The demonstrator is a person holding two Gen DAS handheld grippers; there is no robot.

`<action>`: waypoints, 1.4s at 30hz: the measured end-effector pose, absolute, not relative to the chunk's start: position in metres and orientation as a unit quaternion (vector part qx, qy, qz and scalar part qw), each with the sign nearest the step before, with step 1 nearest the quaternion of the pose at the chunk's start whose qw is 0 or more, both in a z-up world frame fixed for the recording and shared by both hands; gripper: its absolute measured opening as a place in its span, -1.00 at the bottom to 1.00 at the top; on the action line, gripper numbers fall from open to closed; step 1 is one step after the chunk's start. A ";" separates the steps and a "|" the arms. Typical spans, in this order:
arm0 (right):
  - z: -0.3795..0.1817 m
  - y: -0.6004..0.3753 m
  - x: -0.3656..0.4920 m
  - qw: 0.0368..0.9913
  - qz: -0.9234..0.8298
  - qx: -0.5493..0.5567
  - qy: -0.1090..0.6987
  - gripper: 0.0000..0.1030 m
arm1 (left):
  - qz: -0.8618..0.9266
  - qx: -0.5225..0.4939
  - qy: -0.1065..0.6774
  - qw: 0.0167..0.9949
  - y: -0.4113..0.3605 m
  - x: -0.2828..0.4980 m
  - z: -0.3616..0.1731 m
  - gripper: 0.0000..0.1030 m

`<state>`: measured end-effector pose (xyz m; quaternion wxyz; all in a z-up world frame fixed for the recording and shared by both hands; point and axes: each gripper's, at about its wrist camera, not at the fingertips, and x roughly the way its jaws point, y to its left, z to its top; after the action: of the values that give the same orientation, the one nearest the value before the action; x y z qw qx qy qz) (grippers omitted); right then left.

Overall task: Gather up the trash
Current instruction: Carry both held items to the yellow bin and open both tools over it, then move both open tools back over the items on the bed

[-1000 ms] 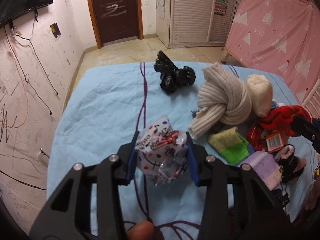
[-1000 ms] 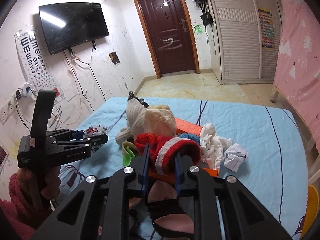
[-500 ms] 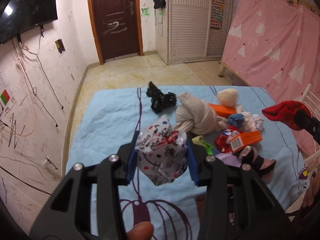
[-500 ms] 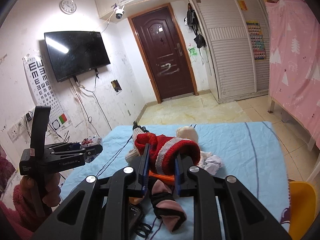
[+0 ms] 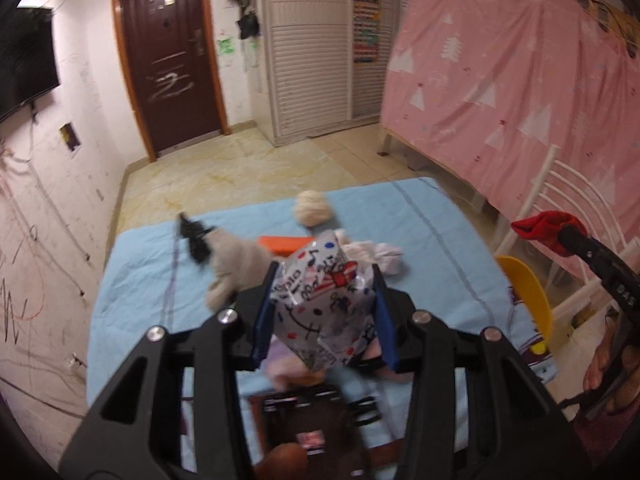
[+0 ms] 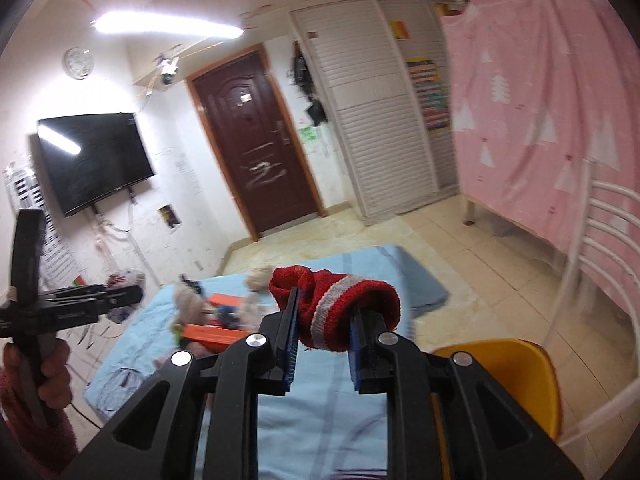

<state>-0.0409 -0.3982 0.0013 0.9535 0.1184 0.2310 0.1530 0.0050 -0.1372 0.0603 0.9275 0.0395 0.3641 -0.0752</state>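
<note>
You have two pieces lifted clear of the bed (image 5: 152, 264): your left gripper (image 5: 324, 316) pinches the crumpled printed wrapper (image 5: 320, 304), your right gripper (image 6: 322, 328) pinches the red knit sock (image 6: 340, 308), and a heap toward its far edge awaits sorting.

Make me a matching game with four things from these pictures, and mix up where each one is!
Things:
1. crinkly white wrapper with coloured dots
2. red knitted sock with a white stripe
3. flat orange box
4. round cream wool ball

Places:
A. near the far edge of the blue sheet
B. squeezed in the left gripper
C. lying on the blue sheet behind the wrapper
D. squeezed in the right gripper

Pairs: 1-B, 2-D, 3-C, 4-A
</note>
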 end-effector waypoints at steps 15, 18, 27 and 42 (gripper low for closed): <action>-0.080 -0.503 -0.021 0.934 0.066 0.174 0.305 -0.72 | -0.218 0.078 0.438 0.869 -0.329 0.045 0.025 -0.19; -0.092 -0.505 -0.015 0.928 0.074 0.169 0.323 -0.69 | -0.228 0.071 0.454 0.858 -0.352 0.053 0.014 -0.17; -0.108 -0.517 -0.012 0.921 0.067 0.180 0.339 -0.14 | -0.247 0.035 0.479 0.841 -0.387 0.066 0.000 0.47; -0.093 -0.504 -0.016 0.927 0.079 0.178 0.321 0.09 | -0.235 0.024 0.452 0.860 -0.368 0.050 0.029 0.56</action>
<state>-0.0163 -0.5043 -0.0931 0.9269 0.1778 0.3210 0.0786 0.0498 -0.3682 0.0287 0.8601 0.0237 0.4522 -0.2350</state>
